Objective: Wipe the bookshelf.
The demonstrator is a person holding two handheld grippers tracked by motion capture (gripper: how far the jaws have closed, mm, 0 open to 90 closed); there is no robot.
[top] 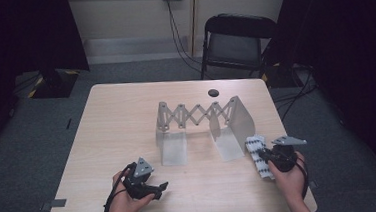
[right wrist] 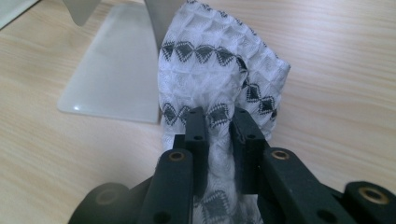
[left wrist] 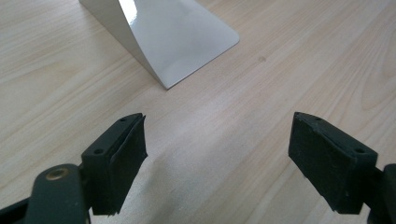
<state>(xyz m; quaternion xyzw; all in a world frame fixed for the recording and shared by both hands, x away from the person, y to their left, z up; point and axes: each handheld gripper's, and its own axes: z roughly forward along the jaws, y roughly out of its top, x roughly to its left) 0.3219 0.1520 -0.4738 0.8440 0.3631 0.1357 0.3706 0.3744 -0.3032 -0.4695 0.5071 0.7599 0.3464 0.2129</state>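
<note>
Near us, bare worktop (top: pixel 103 142) lies open left of the rack (top: pixel 199 120), where our left tongs (left wrist: pixel 217 154) stand wide and empty. Right of the rack our right tongs (right wrist: pixel 219 126) sit close to the worktop's right edge. They pinch a white waffle cloth (right wrist: pixel 210 70) with dark diamond bands; it bunches between the jaws, touching the rack's right foot.

The high view looks forward and down over the whole table (top: pixel 116 111). Each gripper view looks close along its own jaws at the wood just ahead; all three share the rack (top: pixel 199 122) feet.
</note>
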